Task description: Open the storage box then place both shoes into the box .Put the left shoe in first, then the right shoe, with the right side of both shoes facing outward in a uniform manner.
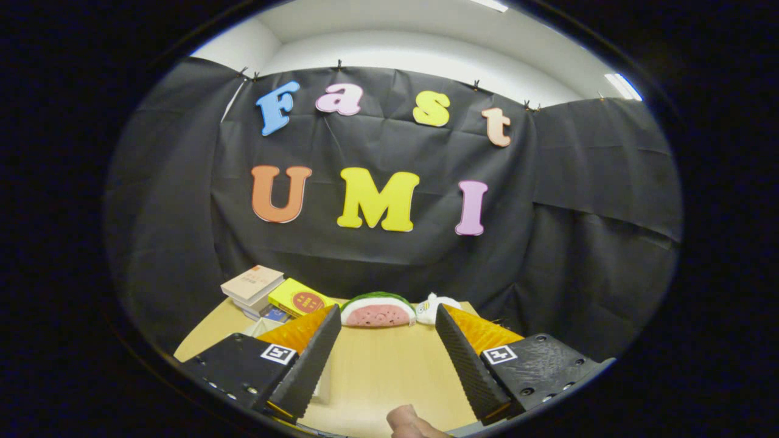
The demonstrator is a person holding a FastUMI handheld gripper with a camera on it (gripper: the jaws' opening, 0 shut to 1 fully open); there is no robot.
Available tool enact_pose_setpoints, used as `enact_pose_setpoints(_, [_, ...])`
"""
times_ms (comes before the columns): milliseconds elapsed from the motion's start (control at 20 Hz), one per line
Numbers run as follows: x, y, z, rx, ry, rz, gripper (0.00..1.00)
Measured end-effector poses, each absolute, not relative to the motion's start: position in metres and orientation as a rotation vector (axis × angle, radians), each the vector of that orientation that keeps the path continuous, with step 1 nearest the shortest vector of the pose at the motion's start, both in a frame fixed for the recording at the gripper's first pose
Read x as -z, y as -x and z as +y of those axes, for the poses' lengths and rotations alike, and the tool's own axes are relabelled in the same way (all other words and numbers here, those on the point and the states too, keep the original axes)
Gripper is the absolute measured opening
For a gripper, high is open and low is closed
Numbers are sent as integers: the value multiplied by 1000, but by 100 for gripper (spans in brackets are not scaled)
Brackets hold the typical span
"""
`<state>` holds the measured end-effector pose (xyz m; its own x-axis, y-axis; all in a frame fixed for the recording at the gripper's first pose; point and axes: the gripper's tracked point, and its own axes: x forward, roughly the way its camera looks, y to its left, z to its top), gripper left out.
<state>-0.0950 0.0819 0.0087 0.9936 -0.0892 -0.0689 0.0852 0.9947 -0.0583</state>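
My gripper (pixel 387 322) is held up above the wooden table (pixel 377 371), open wide with nothing between its fingers. A small pale corner of some object (pixel 263 326) peeks out behind the left finger (pixel 310 359); I cannot tell what it is. Part of a person's hand (pixel 409 423) shows low down between the fingers.
A stack of books (pixel 251 287) and a yellow book (pixel 298 299) lie at the table's far left. A watermelon-slice plush (pixel 377 310) and a small white toy (pixel 435 307) sit at the far edge, just beyond the fingertips. Black cloth walls close the booth behind.
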Motion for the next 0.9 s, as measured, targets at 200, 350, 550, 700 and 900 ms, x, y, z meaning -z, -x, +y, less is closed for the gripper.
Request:
enact_pose_setpoints(200, [-32, 129, 70, 89, 22, 1, 96])
enact_pose_setpoints(350, [-38, 142, 69, 72, 35, -54, 96])
enact_pose_setpoints(550, [-39, 149, 62, 95, 100, -99, 96])
enact_pose_setpoints(700, [-35, 154, 67, 71, 43, -82, 96])
enact_pose_setpoints(900, [-35, 152, 54, 91, 33, -79, 96])
